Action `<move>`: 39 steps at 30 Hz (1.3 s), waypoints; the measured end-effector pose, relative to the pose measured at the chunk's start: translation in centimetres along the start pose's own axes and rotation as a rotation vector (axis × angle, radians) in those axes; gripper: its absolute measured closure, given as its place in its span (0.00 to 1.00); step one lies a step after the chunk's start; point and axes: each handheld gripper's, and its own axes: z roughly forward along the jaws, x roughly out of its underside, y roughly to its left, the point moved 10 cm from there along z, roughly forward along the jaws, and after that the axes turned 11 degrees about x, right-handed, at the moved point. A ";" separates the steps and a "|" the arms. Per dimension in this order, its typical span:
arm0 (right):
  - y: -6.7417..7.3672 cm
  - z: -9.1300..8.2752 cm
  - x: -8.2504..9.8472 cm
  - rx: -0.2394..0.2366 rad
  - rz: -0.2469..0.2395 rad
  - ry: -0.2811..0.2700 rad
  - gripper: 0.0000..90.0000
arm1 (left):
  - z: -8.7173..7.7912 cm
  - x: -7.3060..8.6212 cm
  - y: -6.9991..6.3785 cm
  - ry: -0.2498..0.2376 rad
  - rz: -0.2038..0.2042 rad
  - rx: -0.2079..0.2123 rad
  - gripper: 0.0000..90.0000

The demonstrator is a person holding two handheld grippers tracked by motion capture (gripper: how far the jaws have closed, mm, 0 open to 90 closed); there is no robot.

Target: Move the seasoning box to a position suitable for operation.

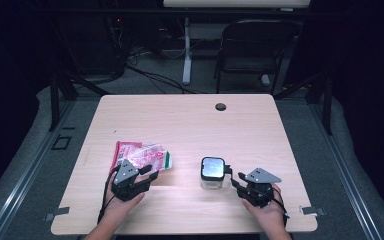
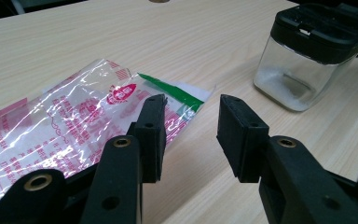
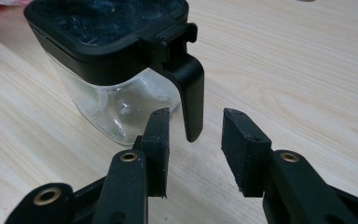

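while both jaws gape, right hand-held gripper [image 3: 195, 128] around jar handle [image 3: 189, 88], left hand-held gripper [image 2: 191, 119] beside packet [image 2: 74, 126]

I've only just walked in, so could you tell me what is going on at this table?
A person holds a gripper in each hand at a wooden table. The left gripper, open, sits at the corner of a clear plastic packet. The right gripper, open, straddles the black handle of a lidded clear jar. Nothing is gripped.
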 end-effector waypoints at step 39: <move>0.9 3.8 -0.9 0.051 -0.059 0.023 0.86 | -0.8 0.9 -0.2 0.020 0.035 -0.052 0.73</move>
